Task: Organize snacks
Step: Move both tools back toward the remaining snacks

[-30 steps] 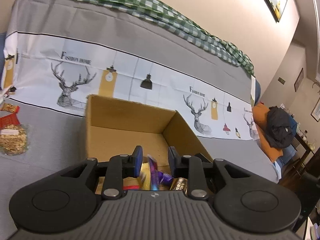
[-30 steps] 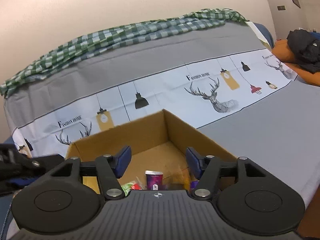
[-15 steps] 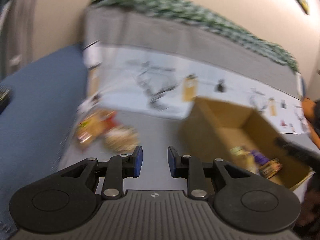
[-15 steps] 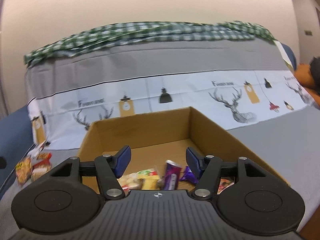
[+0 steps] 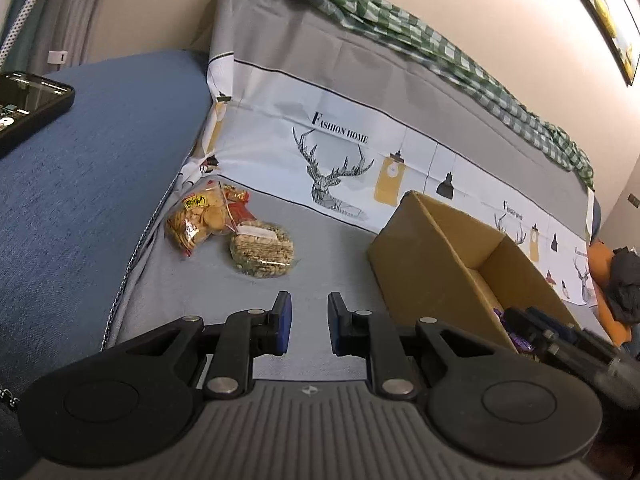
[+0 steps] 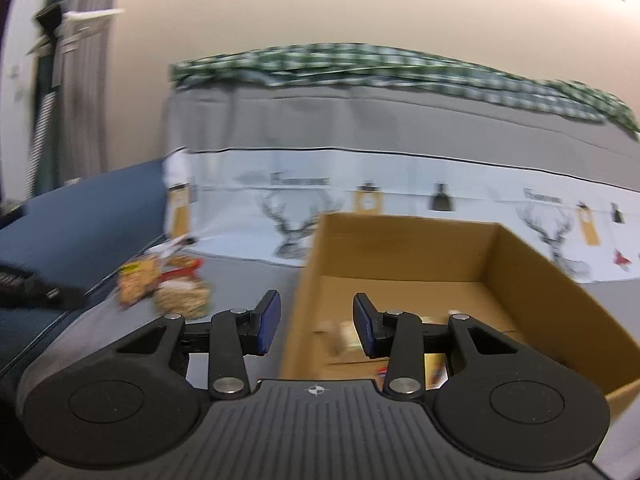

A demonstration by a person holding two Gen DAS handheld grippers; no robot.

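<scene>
An open cardboard box (image 5: 448, 248) stands on the grey sofa seat, with several snack packets inside (image 5: 520, 342); the right wrist view shows it too (image 6: 440, 248). To its left lie a bag of round crackers (image 5: 198, 216), a red packet (image 5: 240, 210) and a grain bar pack (image 5: 262, 248). My left gripper (image 5: 308, 326) is open and empty, above the seat short of these snacks. My right gripper (image 6: 316, 326) is open and empty over the box's left wall; the snack pile (image 6: 168, 284) is blurred at its left.
A blue sofa arm (image 5: 80, 184) holding a black phone (image 5: 28, 100) rises at the left. The printed sofa back (image 5: 360, 148) with a green checked cloth (image 5: 440, 48) stands behind. An orange cushion with dark clothing (image 5: 616, 280) lies far right.
Both grippers have swung left from above the box. The left one now faces the loose snacks on the seat; the right one is at the box's left wall.
</scene>
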